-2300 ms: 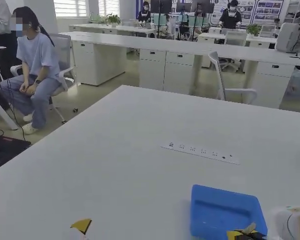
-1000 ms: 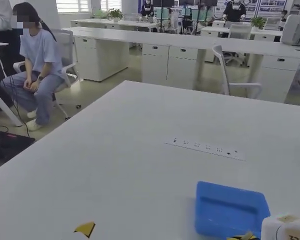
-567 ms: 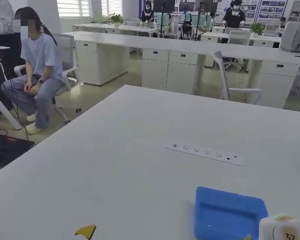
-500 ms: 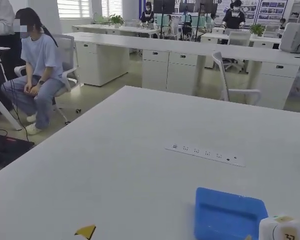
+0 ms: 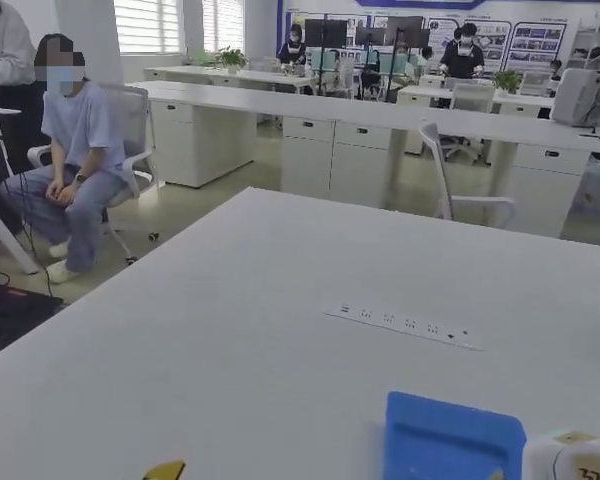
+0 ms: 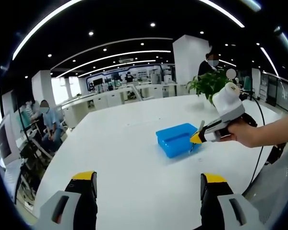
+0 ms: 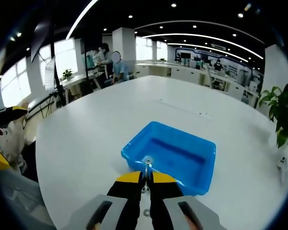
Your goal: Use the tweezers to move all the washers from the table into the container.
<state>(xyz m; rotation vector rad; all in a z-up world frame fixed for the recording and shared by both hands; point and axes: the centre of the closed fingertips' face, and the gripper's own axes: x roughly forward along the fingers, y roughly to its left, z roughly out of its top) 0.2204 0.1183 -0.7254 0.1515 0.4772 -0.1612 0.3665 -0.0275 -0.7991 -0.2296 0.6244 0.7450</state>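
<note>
Closest to the lens in the right gripper view, the right gripper [image 7: 147, 176] has its jaws pressed together on the tweezers [image 7: 147, 168]. The tweezer tips pinch a washer [image 7: 147, 160] right at the near rim of the blue container [image 7: 178, 149], though it cannot be told whether the washer has cleared the rim or sits just short of it. A small ring low between the jaws may be another washer lying on the table [image 7: 72, 139], but it is too small to be sure. The left gripper [image 6: 149, 178] hangs back with its jaws wide apart and nothing between them, looking across the table at the container and at the hand [image 6: 242, 133] that carries the right gripper. In the head view the container sits lower in the picture than it did two seconds ago, and the yellow tips and tweezers seen then at its near edge have dropped below the frame. The power strip [image 5: 402, 326], the seated person [image 5: 75, 165] and the far desks [image 5: 380, 125] have all slid down with it, so this reads as the headset tilting up, not the container moving. For the task, the carry looks all but done, and letting the washer go inside the container appears to be the step in hand.
</note>
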